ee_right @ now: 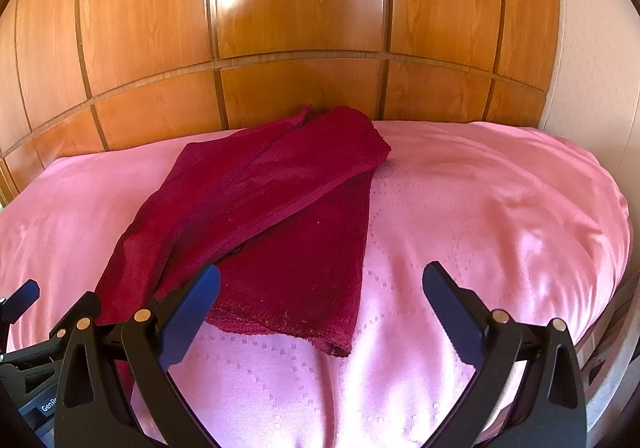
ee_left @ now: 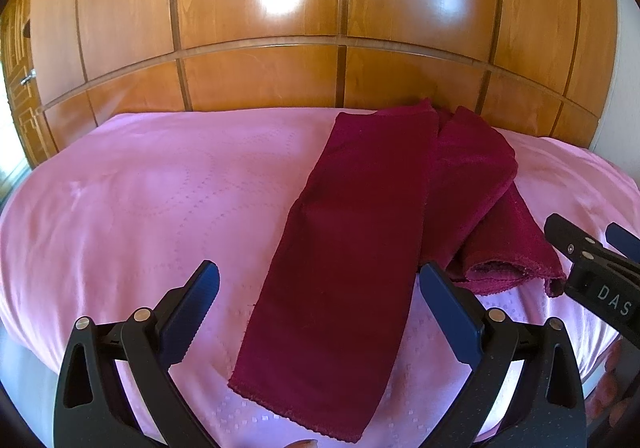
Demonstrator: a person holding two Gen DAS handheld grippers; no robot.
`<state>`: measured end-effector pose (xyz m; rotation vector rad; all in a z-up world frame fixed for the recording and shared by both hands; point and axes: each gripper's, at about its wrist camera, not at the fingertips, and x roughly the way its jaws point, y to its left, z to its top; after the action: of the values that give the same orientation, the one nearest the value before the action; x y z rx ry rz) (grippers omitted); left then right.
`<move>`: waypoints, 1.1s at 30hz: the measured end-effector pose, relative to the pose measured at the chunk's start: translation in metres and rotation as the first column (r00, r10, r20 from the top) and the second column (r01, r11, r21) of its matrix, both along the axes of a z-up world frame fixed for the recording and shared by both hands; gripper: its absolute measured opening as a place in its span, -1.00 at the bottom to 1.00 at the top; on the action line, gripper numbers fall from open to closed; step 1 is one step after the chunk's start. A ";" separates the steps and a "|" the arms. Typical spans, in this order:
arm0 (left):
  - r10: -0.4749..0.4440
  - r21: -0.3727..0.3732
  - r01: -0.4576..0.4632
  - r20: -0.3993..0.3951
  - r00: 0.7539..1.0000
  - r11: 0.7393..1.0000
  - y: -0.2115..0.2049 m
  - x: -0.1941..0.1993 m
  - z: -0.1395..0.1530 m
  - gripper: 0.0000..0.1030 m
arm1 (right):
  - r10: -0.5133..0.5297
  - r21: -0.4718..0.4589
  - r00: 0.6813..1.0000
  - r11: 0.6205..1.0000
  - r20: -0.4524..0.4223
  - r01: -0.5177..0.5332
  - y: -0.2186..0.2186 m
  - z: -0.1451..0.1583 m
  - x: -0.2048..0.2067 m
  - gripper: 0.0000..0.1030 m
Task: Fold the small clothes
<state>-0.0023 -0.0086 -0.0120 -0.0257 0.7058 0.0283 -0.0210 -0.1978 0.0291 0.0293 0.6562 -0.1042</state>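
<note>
A dark red garment (ee_left: 352, 224) lies on the pink bedspread (ee_left: 140, 200), folded lengthwise into a long strip with a second layer bunched to its right. My left gripper (ee_left: 320, 284) hovers open over the strip's near end, holding nothing. In the right wrist view the same garment (ee_right: 276, 216) lies left of centre, its hemmed near edge facing me. My right gripper (ee_right: 320, 286) is open and empty above the bedspread (ee_right: 480, 208), its left finger (ee_right: 192, 316) over the garment's near edge. The right gripper also shows at the left view's right edge (ee_left: 588, 244).
A tall glossy wooden wardrobe (ee_left: 320, 28) stands right behind the bed. The bed's near edge drops off at the bottom of both views. A pale wall (ee_right: 592, 68) lies at the right, and pink bedspread spreads to both sides of the garment.
</note>
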 end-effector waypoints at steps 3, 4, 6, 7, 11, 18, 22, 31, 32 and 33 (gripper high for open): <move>-0.005 0.002 0.005 -0.006 1.000 1.000 0.001 0.001 -0.001 0.93 | 0.004 0.014 1.000 1.000 -0.003 -0.004 -0.002 0.000 0.001 0.96; -0.005 0.001 0.005 -0.007 1.000 1.000 0.002 0.001 -0.002 0.93 | 0.004 0.016 1.000 1.000 -0.003 -0.004 -0.003 0.000 0.001 0.96; -0.008 -0.001 0.008 -0.010 1.000 1.000 0.003 0.001 -0.002 0.93 | 0.004 0.014 1.000 1.000 -0.004 -0.004 -0.004 -0.001 0.002 0.96; -0.008 0.000 0.008 -0.012 1.000 1.000 0.003 0.001 -0.003 0.93 | 0.004 0.014 1.000 1.000 -0.005 -0.004 -0.004 -0.001 0.002 0.96; -0.010 -0.003 0.010 -0.018 1.000 1.000 0.005 0.003 -0.004 0.93 | 0.006 0.017 1.000 1.000 -0.003 -0.006 -0.004 -0.001 0.002 0.96; -0.016 -0.003 0.016 -0.028 0.999 1.000 0.004 0.004 -0.006 0.93 | 0.011 0.030 1.000 0.999 -0.011 -0.011 -0.006 -0.003 0.003 0.96; -0.026 -0.003 0.026 -0.031 0.999 1.000 0.001 0.005 -0.007 0.93 | 0.011 0.037 1.000 0.999 -0.011 -0.010 -0.008 -0.002 0.004 0.96; -0.042 -0.007 0.042 -0.049 0.998 0.999 -0.002 0.011 -0.014 0.83 | 0.009 0.042 1.000 0.999 -0.007 -0.008 -0.010 -0.003 0.004 0.96; -0.046 -0.006 0.046 -0.058 0.997 0.999 -0.002 0.013 -0.017 0.77 | 0.012 0.049 1.000 0.999 -0.005 -0.012 -0.011 -0.003 0.004 0.96; -0.050 -0.001 0.050 -0.069 0.996 0.999 -0.003 0.015 -0.020 0.63 | 0.019 0.059 1.000 0.998 -0.005 -0.018 -0.013 -0.003 0.005 0.96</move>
<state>0.0127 -0.0114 -0.0320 -0.0068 0.7754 -0.0187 -0.0163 -0.2104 0.0260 0.0796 0.6650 -0.0672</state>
